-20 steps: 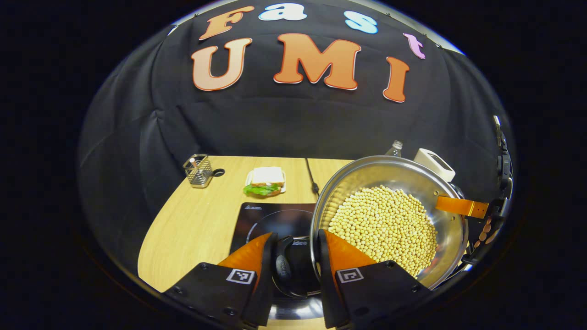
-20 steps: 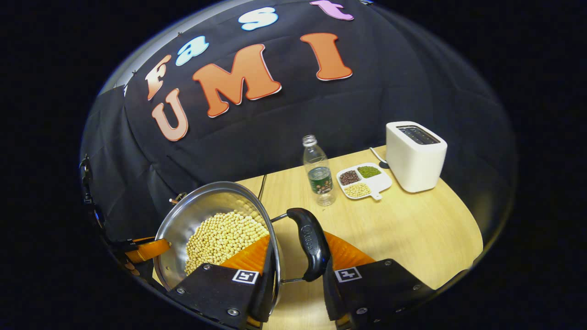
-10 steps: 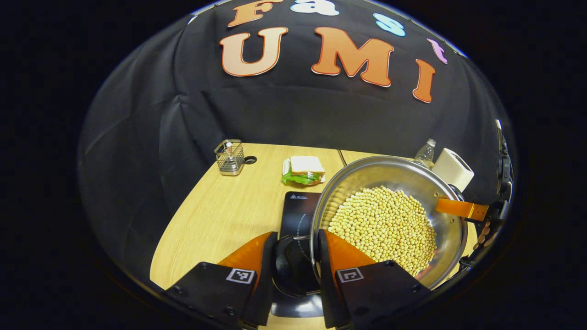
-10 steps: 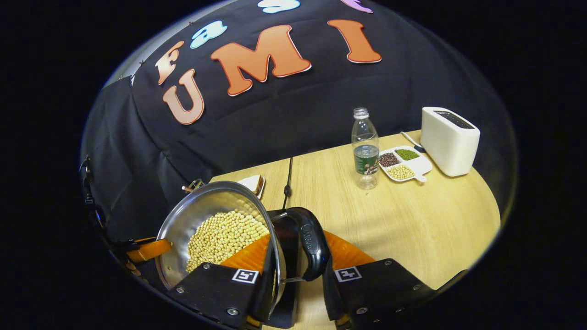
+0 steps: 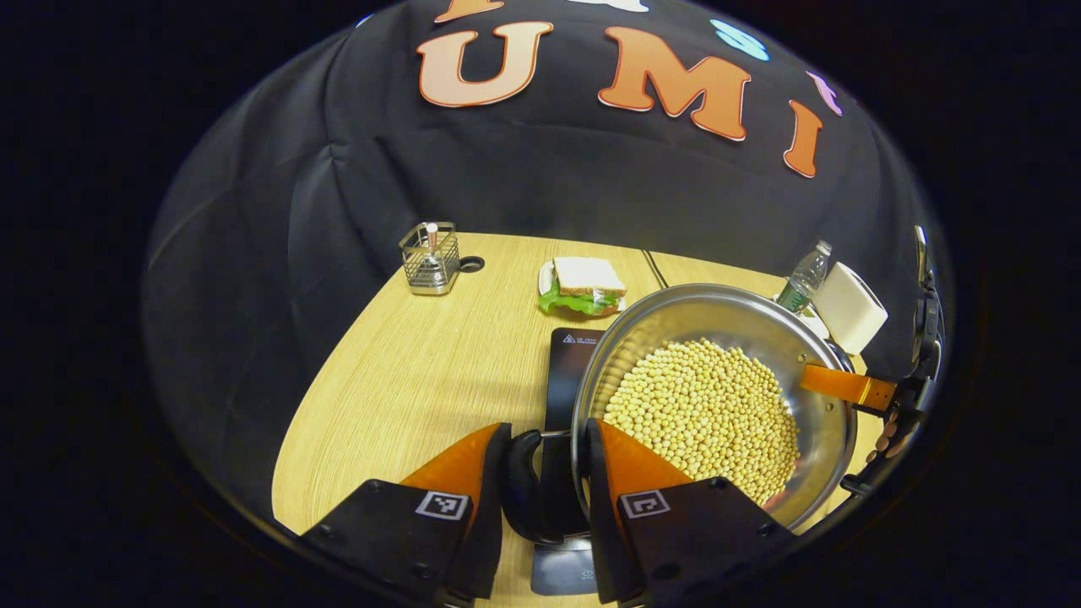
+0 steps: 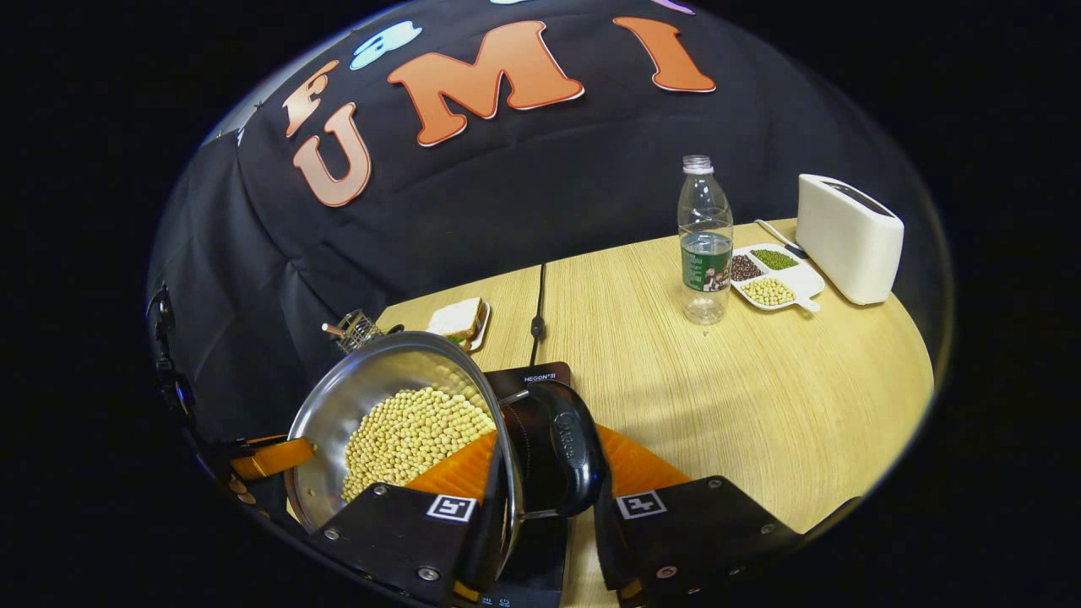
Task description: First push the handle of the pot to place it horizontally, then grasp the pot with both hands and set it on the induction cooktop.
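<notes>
Carrying step, judged: pot up in both tongs, to be lowered onto the cooktop.

Best kept level and brought down slowly with both sides sinking together; any tilt likely to spill the beans. Base to be centred over the dark glass before letting go, and neither grip eased until the weight rests fully.

Left gripper view, bottom centre: left tongs clamped across a black side handle and the pot rim, one finger outside the handle, the other inside the wall against the beans. Pot itself filling the lower right of that frame, induction cooktop showing beneath and left of it. At the far right edge, the other tongs gripping the opposite rim.

Right gripper view, bottom centre: right tongs closed likewise, one finger inside the steel wall, the other outside the black handle. Pot to lower left, cooktop directly under the handle.

Farther on the table: sandwich, bottle, toaster.
</notes>
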Action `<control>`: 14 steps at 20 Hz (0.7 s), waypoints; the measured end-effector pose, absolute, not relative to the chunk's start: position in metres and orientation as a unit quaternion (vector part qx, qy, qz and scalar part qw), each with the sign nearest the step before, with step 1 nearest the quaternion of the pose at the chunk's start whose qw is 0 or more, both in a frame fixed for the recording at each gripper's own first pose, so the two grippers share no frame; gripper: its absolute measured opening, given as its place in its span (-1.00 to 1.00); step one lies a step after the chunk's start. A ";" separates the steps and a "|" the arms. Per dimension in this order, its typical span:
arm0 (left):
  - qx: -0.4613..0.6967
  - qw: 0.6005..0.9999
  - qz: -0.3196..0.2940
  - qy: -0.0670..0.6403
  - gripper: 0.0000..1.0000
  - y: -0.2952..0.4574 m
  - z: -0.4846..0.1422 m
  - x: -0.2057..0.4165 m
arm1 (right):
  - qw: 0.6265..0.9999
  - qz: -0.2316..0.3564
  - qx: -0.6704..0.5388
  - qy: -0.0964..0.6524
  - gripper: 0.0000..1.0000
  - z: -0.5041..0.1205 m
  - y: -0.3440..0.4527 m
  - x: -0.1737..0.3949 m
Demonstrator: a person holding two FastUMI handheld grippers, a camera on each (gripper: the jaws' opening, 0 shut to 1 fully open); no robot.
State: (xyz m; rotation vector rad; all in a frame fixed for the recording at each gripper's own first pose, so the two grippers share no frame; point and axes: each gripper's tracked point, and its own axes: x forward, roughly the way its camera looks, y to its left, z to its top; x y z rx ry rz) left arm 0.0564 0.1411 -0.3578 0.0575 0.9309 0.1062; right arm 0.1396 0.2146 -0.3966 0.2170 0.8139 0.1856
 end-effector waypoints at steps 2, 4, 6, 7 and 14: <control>0.029 0.891 0.052 0.450 0.02 0.142 -0.355 0.057 | 0.906 0.090 0.106 0.399 -0.08 -0.401 0.216 0.139; 0.028 0.890 0.052 0.453 0.02 0.142 -0.355 0.057 | 0.905 0.091 0.107 0.402 -0.07 -0.407 0.217 0.139; 0.028 0.888 0.051 0.456 -0.03 0.143 -0.355 0.059 | 0.903 0.089 0.109 0.407 -0.07 -0.412 0.218 0.140; 0.028 0.888 0.050 0.456 -0.03 0.143 -0.354 0.059 | 0.902 0.090 0.109 0.407 -0.07 -0.411 0.219 0.139; 0.041 0.887 0.047 0.457 0.09 0.145 -0.346 0.066 | 0.903 0.085 0.095 0.411 0.09 -0.421 0.215 0.138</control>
